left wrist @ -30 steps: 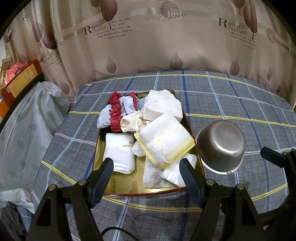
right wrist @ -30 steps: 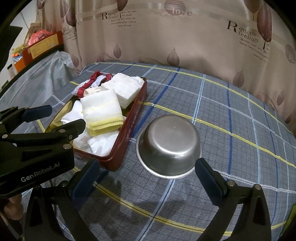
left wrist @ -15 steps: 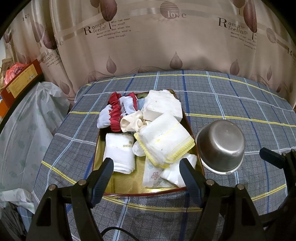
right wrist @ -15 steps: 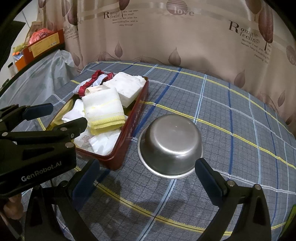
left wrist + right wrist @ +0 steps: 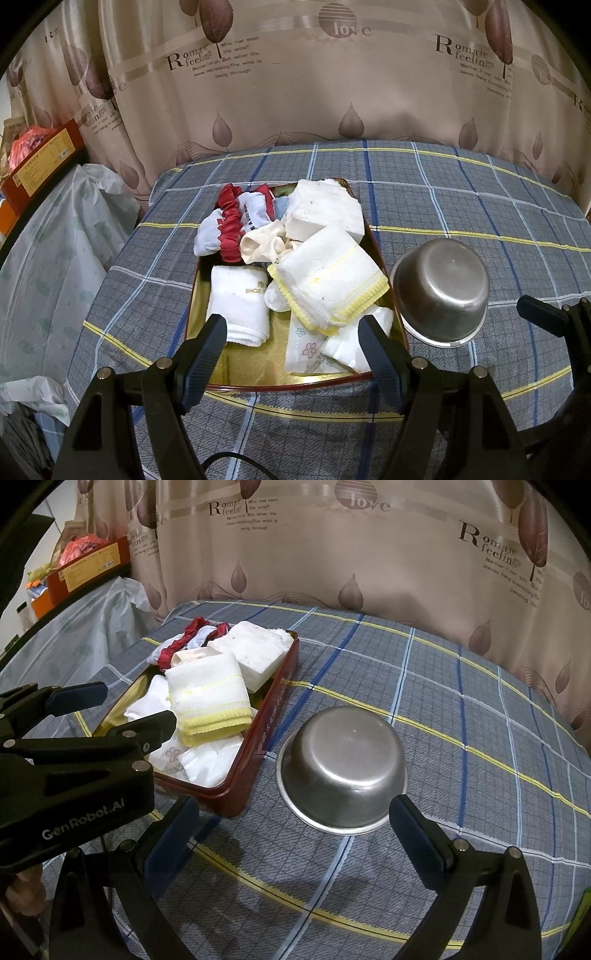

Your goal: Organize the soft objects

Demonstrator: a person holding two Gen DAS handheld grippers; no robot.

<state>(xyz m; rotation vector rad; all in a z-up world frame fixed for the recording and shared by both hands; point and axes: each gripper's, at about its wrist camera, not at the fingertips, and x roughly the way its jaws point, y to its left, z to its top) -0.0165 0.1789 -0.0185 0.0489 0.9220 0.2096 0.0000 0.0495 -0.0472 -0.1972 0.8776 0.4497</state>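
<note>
I see the soft cloths [image 5: 328,277] piled in the red tray [image 5: 280,384], just beyond my left claw [image 5: 291,347], spread and empty. Right claw [image 5: 295,830], also spread, faces the upturned steel bowl [image 5: 343,764] right of the tray.

Curtain [image 5: 295,74]: we read "love", "Romate feelings".
Left gripper [image 5: 79,698] body: "GenRobot.AI".
White towel [image 5: 240,302]: "SHOE".

Surface: a table covered by a grey-blue plaid cloth [image 5: 424,206] with yellow and white lines. 2 items rest directly on it: a red-rimmed tray [image 5: 380,258] at left, and an upturned steel bowl [image 5: 341,766] just beside its right edge.
</note>
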